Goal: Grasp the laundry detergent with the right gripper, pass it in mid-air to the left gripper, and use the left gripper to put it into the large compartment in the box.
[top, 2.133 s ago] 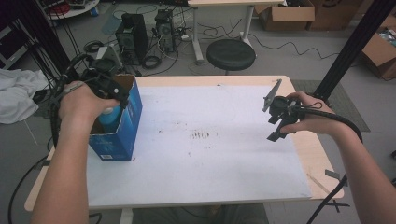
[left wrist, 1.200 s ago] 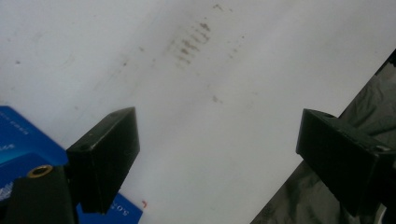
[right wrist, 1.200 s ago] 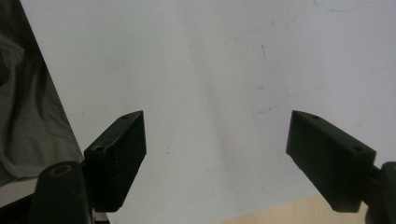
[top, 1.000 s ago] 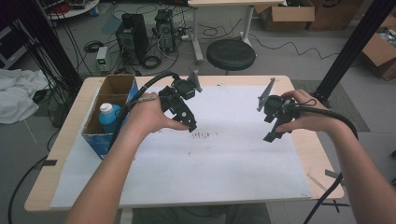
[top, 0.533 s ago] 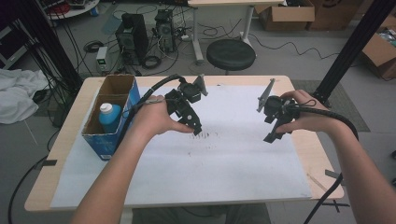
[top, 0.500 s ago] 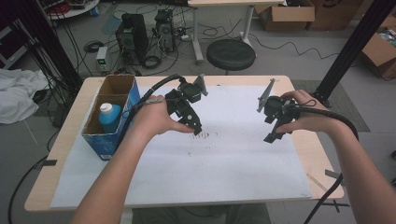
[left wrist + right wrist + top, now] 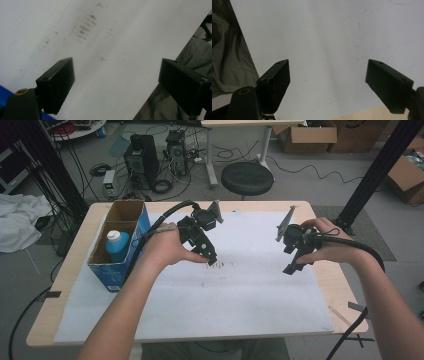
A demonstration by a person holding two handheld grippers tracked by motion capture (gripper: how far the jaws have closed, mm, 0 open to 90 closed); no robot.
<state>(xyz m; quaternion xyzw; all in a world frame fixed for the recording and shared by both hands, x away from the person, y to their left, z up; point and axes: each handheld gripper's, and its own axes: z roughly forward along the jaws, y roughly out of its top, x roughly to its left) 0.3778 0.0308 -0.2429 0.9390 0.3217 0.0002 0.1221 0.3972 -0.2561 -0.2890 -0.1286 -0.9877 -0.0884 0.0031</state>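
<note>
The left claw (image 7: 209, 256) stands wide with nothing between its black jaws, held just above the white paper sheet (image 7: 240, 290) that covers the light wooden table (image 7: 330, 285); in the left gripper view the left claw (image 7: 117, 82) hangs over a patch of small brown smudges (image 7: 83, 26) on that sheet. The right claw (image 7: 292, 262) is likewise wide and empty, well apart from the left one, over the right half of the sheet; in the right gripper view the right claw (image 7: 327, 80) has bare paper between its jaws and a strip of table wood at the near edge. At the far left of the table stands an open blue cardboard box (image 7: 112, 275), and upright inside it is a blue bottle with a white cap (image 7: 118, 245), left of the left hand (image 7: 167, 247). Beyond the far table edge a round black stool (image 7: 247, 177) stands on the floor.
</note>
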